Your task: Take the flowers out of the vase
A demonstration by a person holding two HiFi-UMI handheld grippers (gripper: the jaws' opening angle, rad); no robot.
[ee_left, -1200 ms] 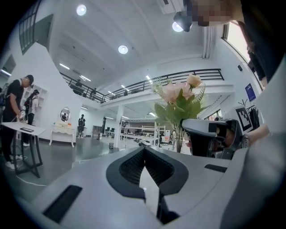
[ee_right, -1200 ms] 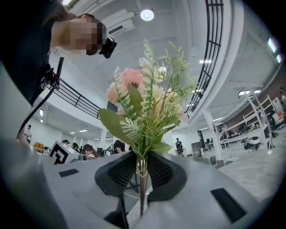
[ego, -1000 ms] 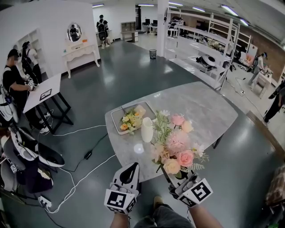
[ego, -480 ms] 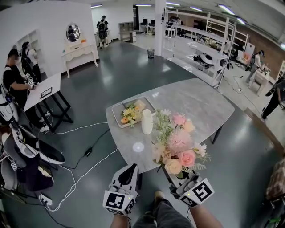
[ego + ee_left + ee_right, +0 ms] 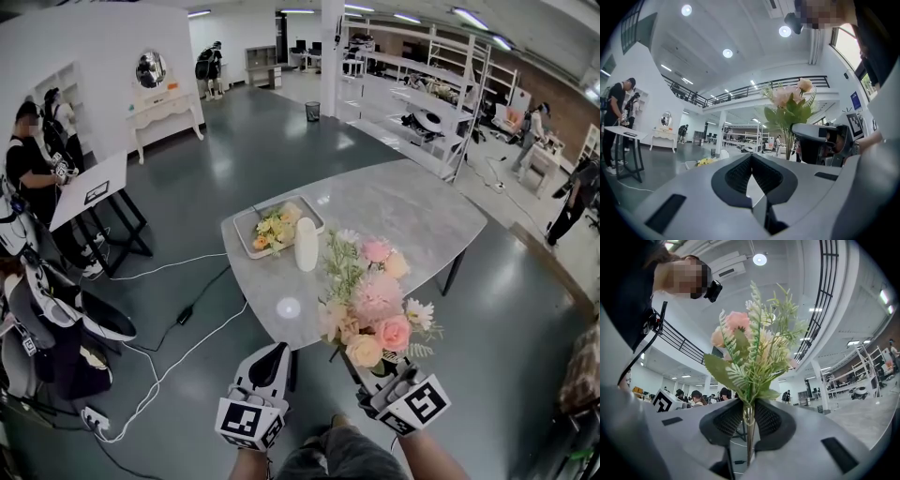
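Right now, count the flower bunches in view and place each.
2. One pink bunch is clamped by its stems in the right tongs; one yellow bunch lies in the tray next to the white vase. No others show.

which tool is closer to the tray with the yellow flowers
Left. The left tool hangs shut and empty off the near edge of the table, on the side of the tray. The right tool is further right, clamped on the bouquet.

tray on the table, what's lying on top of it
A bunch of yellow and orange flowers lies on the tray. The tray's floor under the blooms is covered, so anything beneath them cannot be seen.
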